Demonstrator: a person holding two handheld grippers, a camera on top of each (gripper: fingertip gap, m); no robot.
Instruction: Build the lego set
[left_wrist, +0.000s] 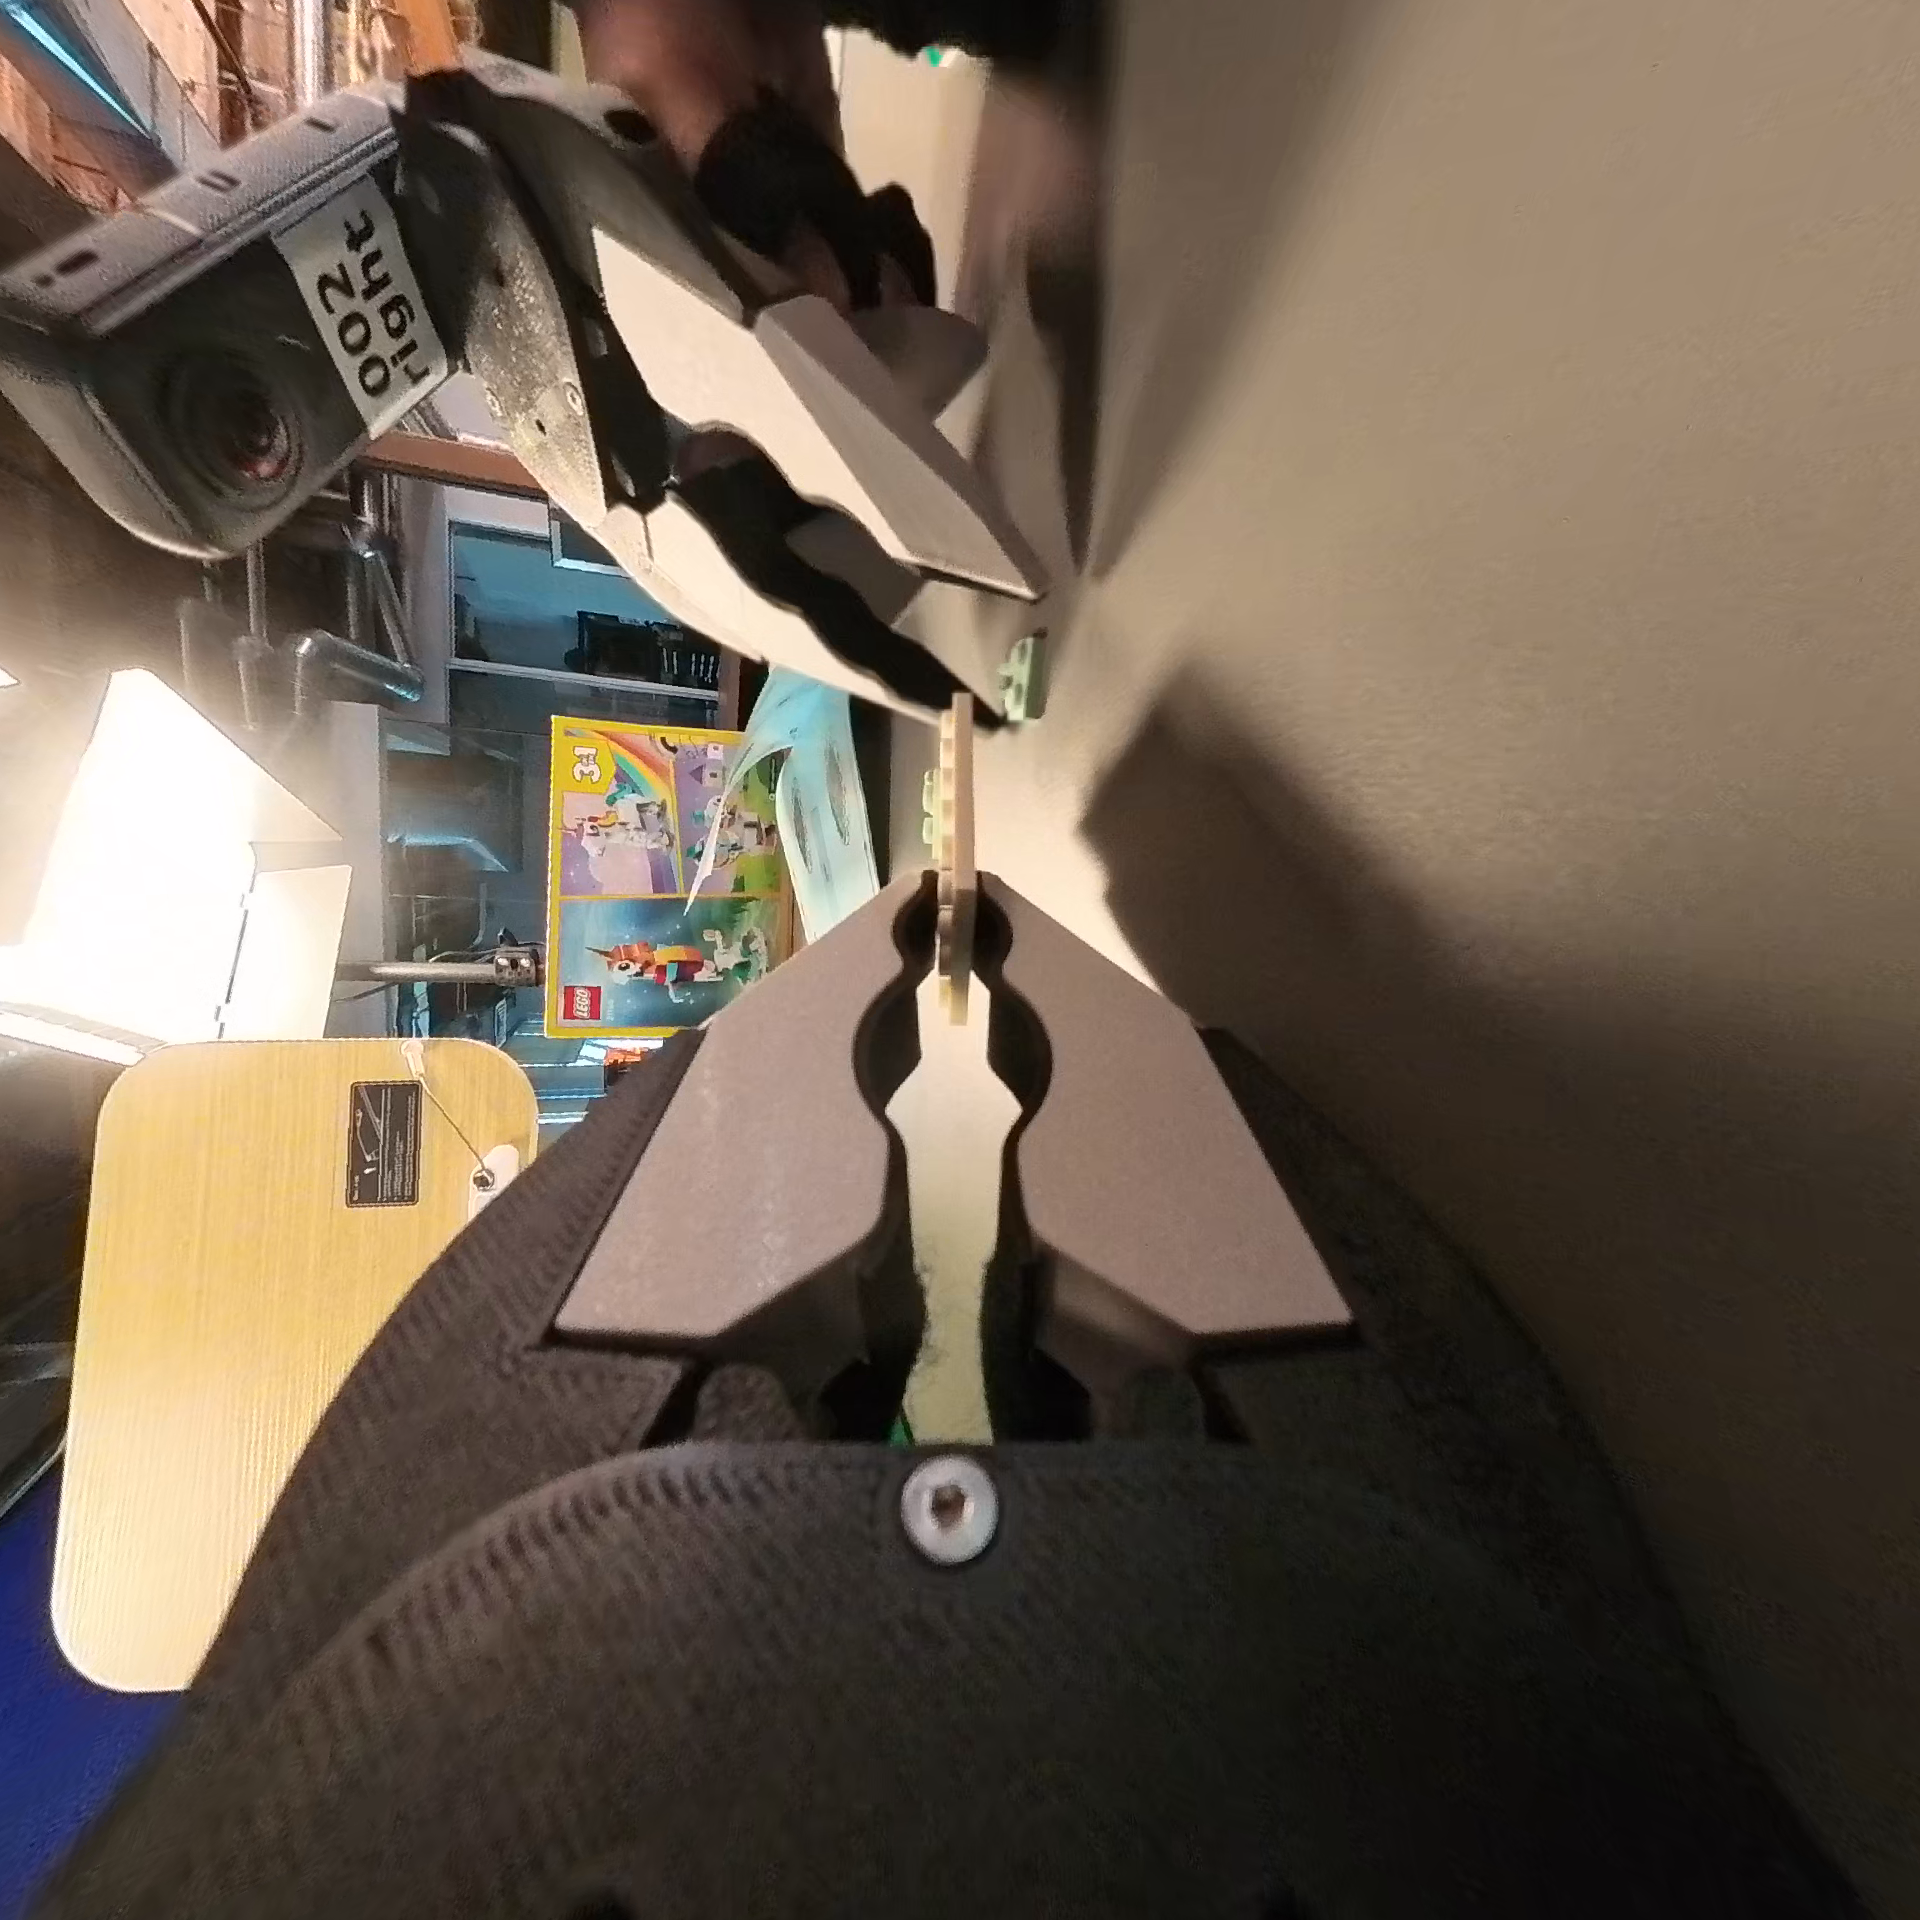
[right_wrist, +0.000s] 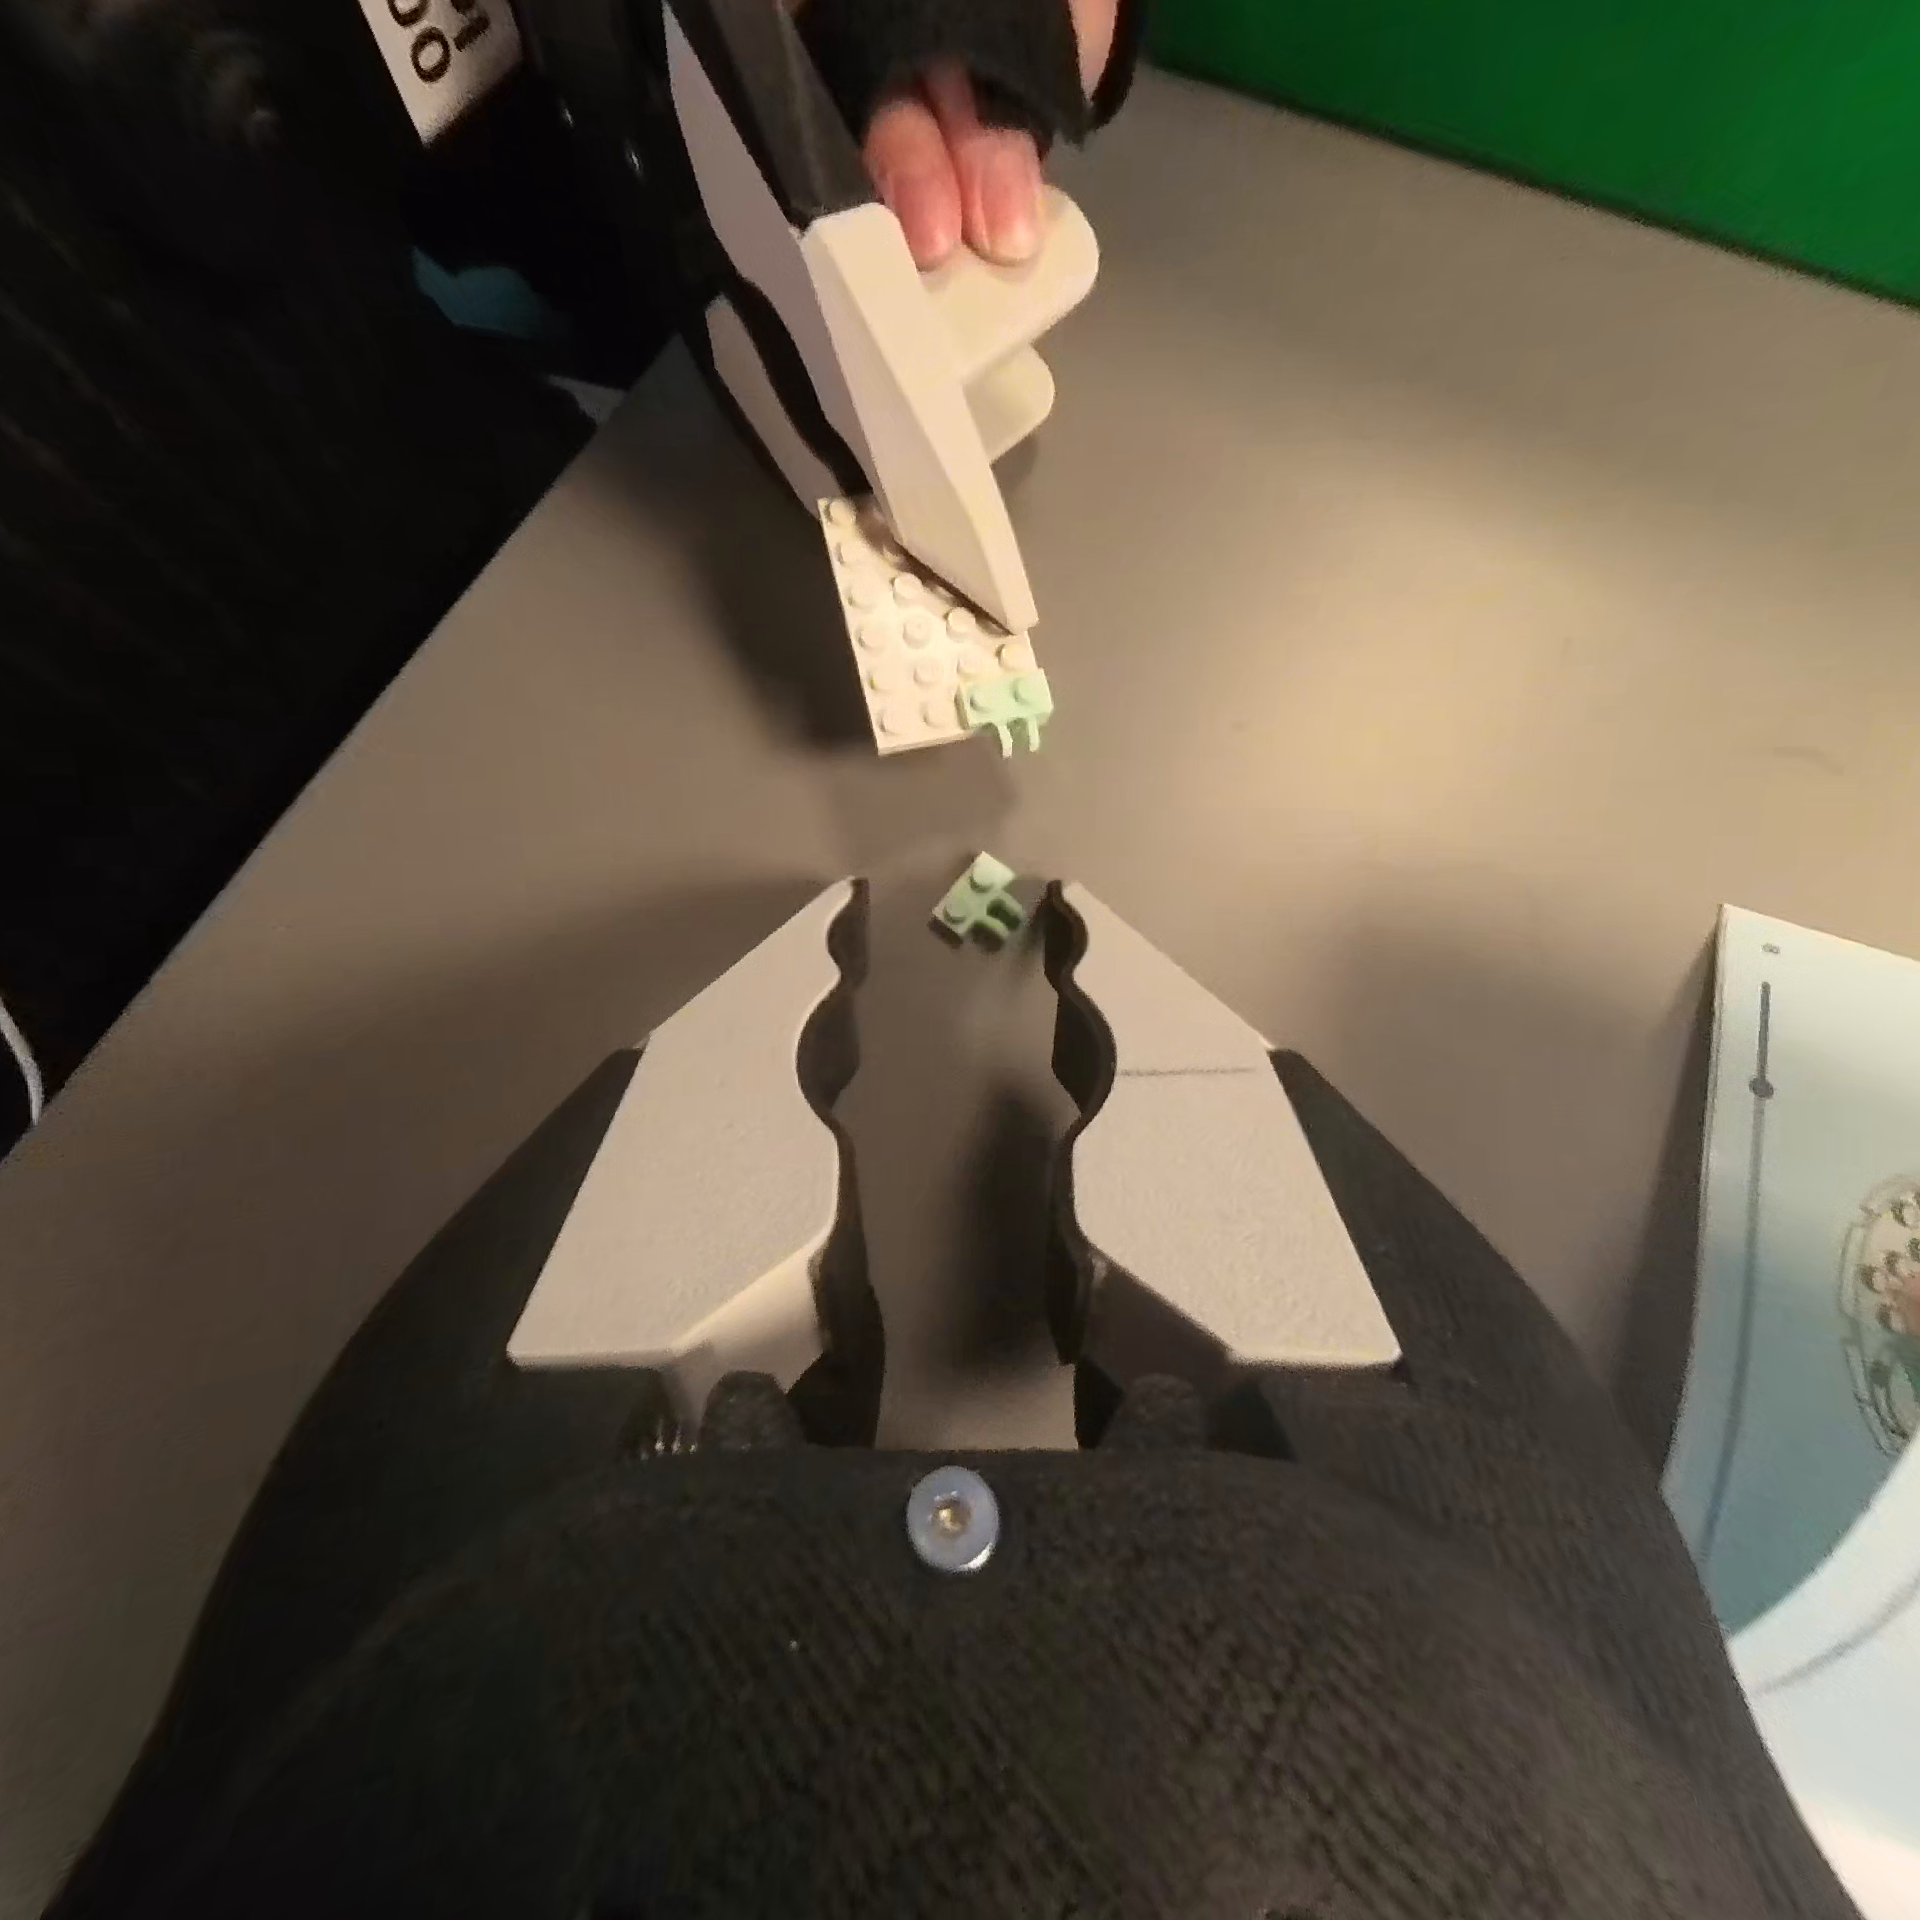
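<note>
Clamping a pale grey studded plate (left_wrist: 957, 831) edge-on between its fingertips, the left gripper (left_wrist: 956, 914) showed in its own view with jaws pressed onto the plate's near end, the plate held clear of the grey worktop (left_wrist: 1455, 520), which ran up the right of this rolled picture. A small mint green clip piece (left_wrist: 938, 810) sat on the plate's studded face, and a second mint green piece (left_wrist: 1023, 681) lay on the worktop just beyond the plate's far end, at the tips of the right gripper (left_wrist: 997, 665), which reached in from the upper left with its camera (left_wrist: 208, 395). Farther back stood a yellow set box (left_wrist: 634, 873) and a pale blue instruction booklet (left_wrist: 821, 800), with a light wooden board (left_wrist: 281, 1340) to the left. From the right wrist view, the right gripper (right_wrist: 956, 894) had its jaws spread, nothing between them but the loose mint piece (right_wrist: 977, 902), which lay on the worktop (right_wrist: 1455, 623) between the fingertips, nearer the right finger. Beyond it the left gripper (right_wrist: 997, 623) pinched the plate (right_wrist: 914, 644), tilted above the worktop, the mint clip (right_wrist: 1003, 707) fixed at its near corner, a person's hand (right_wrist: 966, 197) on the trigger, while the booklet (right_wrist: 1829, 1299) lay at the worktop's right edge
</note>
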